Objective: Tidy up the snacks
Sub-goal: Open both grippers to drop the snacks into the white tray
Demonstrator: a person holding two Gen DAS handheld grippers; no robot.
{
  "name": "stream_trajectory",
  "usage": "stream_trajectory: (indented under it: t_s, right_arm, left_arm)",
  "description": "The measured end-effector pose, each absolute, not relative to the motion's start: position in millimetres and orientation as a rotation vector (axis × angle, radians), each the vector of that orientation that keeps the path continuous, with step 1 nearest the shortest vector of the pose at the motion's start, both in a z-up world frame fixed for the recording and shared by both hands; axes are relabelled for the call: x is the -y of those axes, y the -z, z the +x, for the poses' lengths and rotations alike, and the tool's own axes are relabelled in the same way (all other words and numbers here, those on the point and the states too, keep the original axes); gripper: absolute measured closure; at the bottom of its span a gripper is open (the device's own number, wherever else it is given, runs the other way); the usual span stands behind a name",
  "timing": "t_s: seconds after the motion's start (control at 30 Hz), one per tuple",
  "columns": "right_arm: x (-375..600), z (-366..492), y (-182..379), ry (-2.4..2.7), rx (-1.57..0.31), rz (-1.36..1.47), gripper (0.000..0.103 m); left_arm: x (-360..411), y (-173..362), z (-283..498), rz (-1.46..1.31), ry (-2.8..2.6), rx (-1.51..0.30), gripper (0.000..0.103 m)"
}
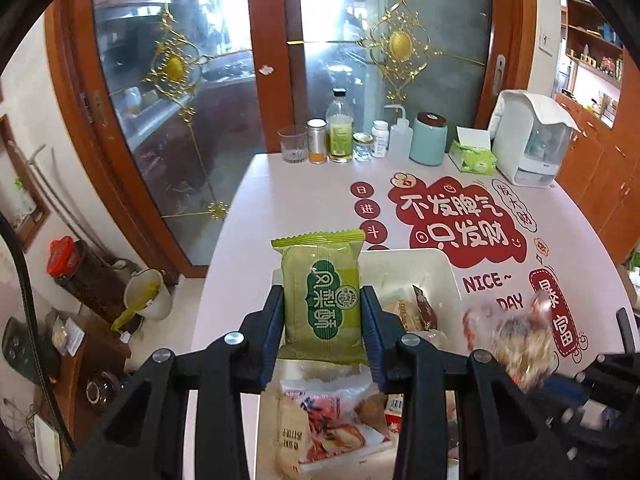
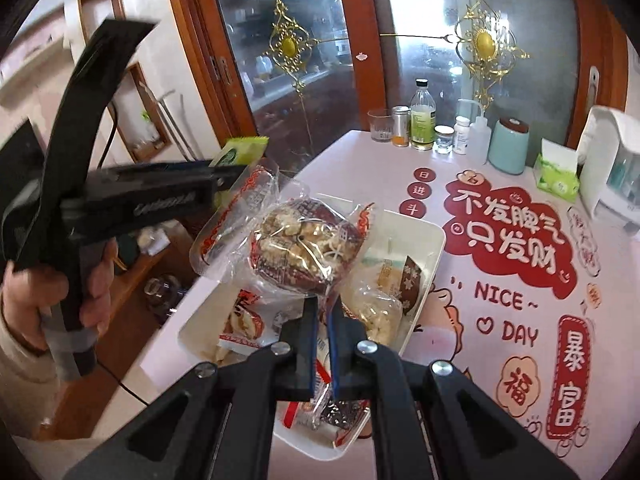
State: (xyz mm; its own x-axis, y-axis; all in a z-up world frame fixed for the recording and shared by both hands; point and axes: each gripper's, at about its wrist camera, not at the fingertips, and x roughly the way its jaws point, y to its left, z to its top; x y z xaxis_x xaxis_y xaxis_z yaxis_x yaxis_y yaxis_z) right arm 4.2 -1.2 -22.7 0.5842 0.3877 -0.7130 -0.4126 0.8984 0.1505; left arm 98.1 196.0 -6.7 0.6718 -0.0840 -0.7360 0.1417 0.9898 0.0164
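Note:
My left gripper [image 1: 322,312] is shut on a green snack packet [image 1: 322,300] and holds it upright above the white tray [image 1: 436,258]. The packet also shows in the right wrist view [image 2: 240,152], with the left gripper [image 2: 224,176] beside it. My right gripper [image 2: 323,320] is shut on the edge of a clear red-printed walnut snack bag [image 2: 296,248], lifted over the tray [image 2: 432,236]. That bag is blurred in the left wrist view [image 1: 516,340]. Several other wrapped snacks [image 1: 320,432] lie in the tray.
Along the table's far edge stand a glass [image 1: 293,145], bottles and jars [image 1: 340,128], a teal canister [image 1: 429,138], a tissue box [image 1: 472,156] and a white appliance [image 1: 532,136]. The printed tablecloth [image 1: 460,216] covers the table. The floor and a low wooden shelf lie to the left.

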Motion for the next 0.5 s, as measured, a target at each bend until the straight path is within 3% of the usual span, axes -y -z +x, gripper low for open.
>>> stream_trajectory:
  t_s: [0.03,0.07,0.1,0.2,0.37,0.5]
  right_arm:
    - [-5,6,27,-0.463,-0.843,-0.061,0.093]
    - [-13,9,33,-0.46,-0.873,-0.091,0.092]
    - [-18,10,39,-0.454,-0.896,-0.115,0.092]
    - [-27,5,52,-0.436,-0.925,-0.159,0.09]
    - [-20,-1,47,-0.377,-0.897,-0.153,0.067]
    - [-10,-9,40,-0.36,-0.879,-0.107,0.06]
  left_arm:
    - [-194,12,103,0.086,0.14,-0.839,0.052]
    - [-191,18,109,0.104,0.155,-0.859,0.022]
    - [-188,24,113,0.123,0.169,-0.869,0.005]
    - [-179,37,114,0.174,0.195,-0.873,0.004]
    - [-162,51,110,0.23,0.246,-0.885,0.004]
    - [-153,50,105,0.228,0.284,-0.872,0.004]
